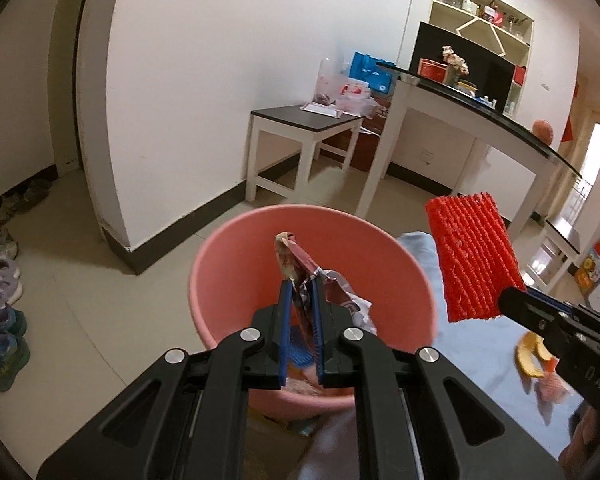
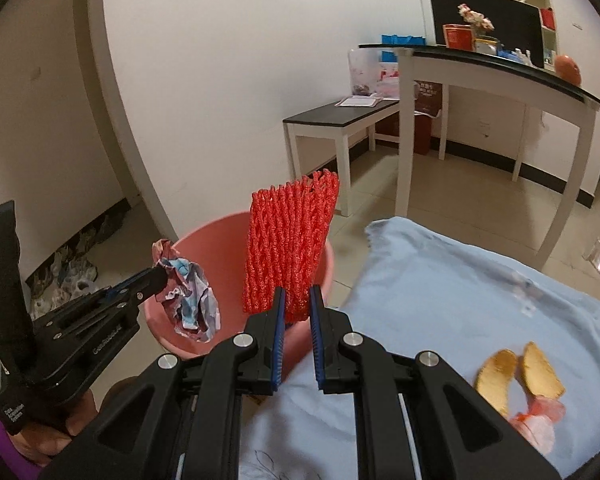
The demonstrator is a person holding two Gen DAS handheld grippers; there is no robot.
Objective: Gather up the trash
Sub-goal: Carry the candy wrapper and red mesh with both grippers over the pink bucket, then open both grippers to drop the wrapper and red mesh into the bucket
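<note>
Crumpled wrapper (image 1: 300, 276), foil, red and blue print, pinched between the blue pads of the left claw (image 1: 302, 292); it hangs over the open mouth of the pink bin (image 1: 236, 248), above the rim, not yet inside; seen from the right wrist the same wrapper (image 2: 190, 300) dangles from the left claw (image 2: 162, 276) in front of the bin (image 2: 204, 236). Red foam net (image 2: 290, 248), ribbed, standing upright, its lower edge clamped in the right claw (image 2: 298, 300); pads narrow, closed on the net; it sits just beside the bin's right rim, over the edge of the blue cloth (image 2: 440, 280). From the left wrist the net (image 1: 470, 256) shows tilted, held out by the right claw (image 1: 504, 300), to the right of the bin and apart from the wrapper. Something lies in the bin's bottom, too hidden by the claw to name. On the cloth, well to the right: two pieces of yellow peel (image 2: 516, 376) side by side, and touching them a pale pink scrap (image 2: 540, 420), blurred. A hand (image 2: 48, 440) grips the left claw's handle at lower left. Beyond: tiled floor (image 2: 440, 184); low dark-topped bench (image 2: 340, 114) by the white wall; taller glass-topped bench (image 2: 500, 68) carrying boxes and flowers; shoes (image 1: 4, 272) lined along the floor at left.
</note>
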